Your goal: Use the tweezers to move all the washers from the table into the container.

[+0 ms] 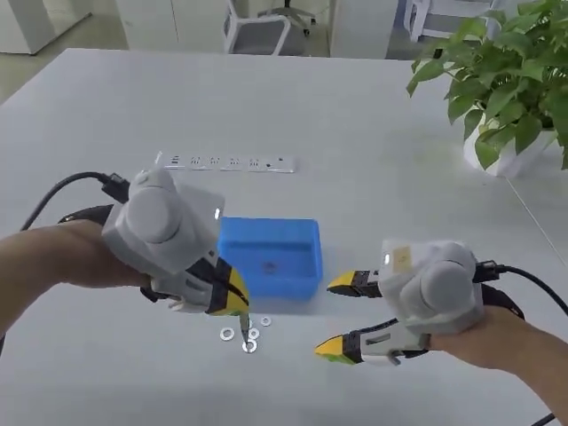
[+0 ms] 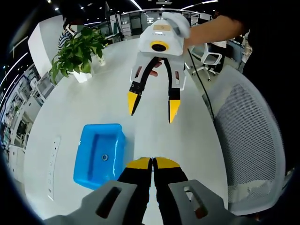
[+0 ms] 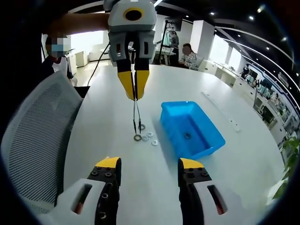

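Right tongs (image 1: 328, 317): nearest to me, wide open and holding nothing, hovering just above the table (image 1: 106, 98) to the right of the work.
Left tongs (image 1: 232, 297): pinched narrow on the top of the tweezers (image 3: 136, 115), which point down at the table.
Washers (image 1: 247, 335): a few lie loose in a small cluster on the table, just in front of the container, with the tweezer tips down among them. I cannot tell whether the tips have one pinched.
Risk, slip: these washers look thin and flat on a smooth top, so I judge one could skate away from the tips or flick out if I squeeze unevenly.
Risk, scatter: the washers lie close together, so a careless tip could push the neighbours apart or toward my edge.
Risk, drop: a weak pinch could lose the washer on the lift over the near wall.
Risk, tool: if the tweezers twist in my tongs, their tips will not meet squarely.
Container (image 1: 275, 284): blue, open-topped, just behind the cluster; a lone washer (image 3: 187, 136) lies on its floor.
In the way: only the container's near wall; my right tongs stand off to one side.
Power strip (image 1: 226, 162): flat on the table beyond the container, well apart.
Plant (image 1: 506, 80): far right, clear of the work.
Office chairs (image 1: 257, 31): past the table's far edge.
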The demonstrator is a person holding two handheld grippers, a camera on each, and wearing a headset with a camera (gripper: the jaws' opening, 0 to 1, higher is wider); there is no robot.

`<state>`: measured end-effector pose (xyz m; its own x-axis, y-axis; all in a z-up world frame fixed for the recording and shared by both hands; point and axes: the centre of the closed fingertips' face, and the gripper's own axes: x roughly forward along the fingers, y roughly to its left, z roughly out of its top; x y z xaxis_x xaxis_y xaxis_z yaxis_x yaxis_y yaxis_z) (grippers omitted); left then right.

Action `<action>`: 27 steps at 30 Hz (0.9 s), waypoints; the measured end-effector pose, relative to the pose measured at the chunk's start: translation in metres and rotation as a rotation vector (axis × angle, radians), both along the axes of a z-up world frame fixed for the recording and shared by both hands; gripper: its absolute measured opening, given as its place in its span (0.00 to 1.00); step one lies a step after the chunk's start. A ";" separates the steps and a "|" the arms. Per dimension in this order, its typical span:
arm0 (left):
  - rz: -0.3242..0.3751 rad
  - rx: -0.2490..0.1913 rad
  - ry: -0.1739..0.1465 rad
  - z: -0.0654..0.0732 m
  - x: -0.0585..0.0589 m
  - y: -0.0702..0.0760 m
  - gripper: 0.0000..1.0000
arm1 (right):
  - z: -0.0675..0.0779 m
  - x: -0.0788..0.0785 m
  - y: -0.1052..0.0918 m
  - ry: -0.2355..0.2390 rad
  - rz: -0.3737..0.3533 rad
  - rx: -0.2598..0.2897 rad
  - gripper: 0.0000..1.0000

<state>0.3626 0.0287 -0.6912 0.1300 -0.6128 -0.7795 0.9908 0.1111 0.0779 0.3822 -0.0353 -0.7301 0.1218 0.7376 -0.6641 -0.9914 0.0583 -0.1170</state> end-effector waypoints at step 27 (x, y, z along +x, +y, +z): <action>0.015 -0.044 0.030 -0.004 -0.003 -0.003 0.05 | -0.010 -0.006 0.000 0.020 -0.001 -0.016 0.50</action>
